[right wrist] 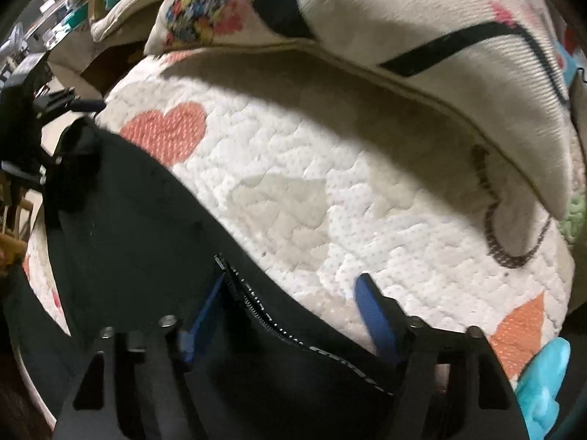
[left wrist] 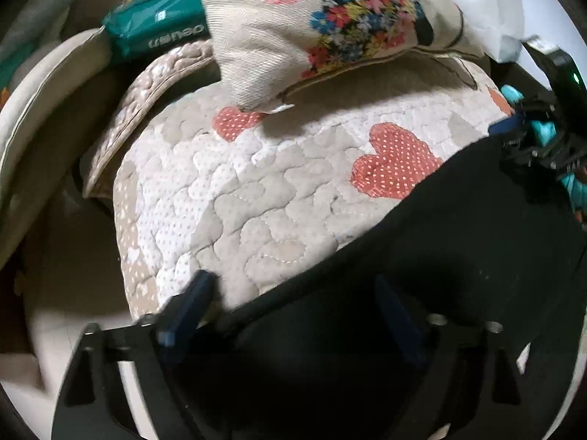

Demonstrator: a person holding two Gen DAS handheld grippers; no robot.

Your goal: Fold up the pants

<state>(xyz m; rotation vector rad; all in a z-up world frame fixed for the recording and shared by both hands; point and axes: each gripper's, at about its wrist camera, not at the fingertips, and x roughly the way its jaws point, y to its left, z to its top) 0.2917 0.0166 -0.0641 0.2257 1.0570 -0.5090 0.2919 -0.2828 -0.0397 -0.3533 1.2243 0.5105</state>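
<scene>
Black pants (left wrist: 458,242) lie on a quilted cover with orange hearts (left wrist: 238,190). In the left wrist view my left gripper (left wrist: 293,293) is open, its jaws wide apart over the pants' edge; one blue finger (left wrist: 190,300) rests on the quilt, the other (left wrist: 396,311) over black cloth. My right gripper (left wrist: 513,128) shows at the far right edge. In the right wrist view my right gripper (right wrist: 293,293) is open, straddling the pants' zipper edge (right wrist: 256,304). The pants (right wrist: 139,212) stretch toward my left gripper (right wrist: 73,104) at the far left.
A cream pillow with embroidered flowers (left wrist: 323,25) lies at the back of the quilt, also in the right wrist view (right wrist: 367,18). A teal packet (left wrist: 157,29) and beige cushions (left wrist: 40,110) sit at the back left. A turquoise-gloved hand (right wrist: 543,381) holds the right gripper.
</scene>
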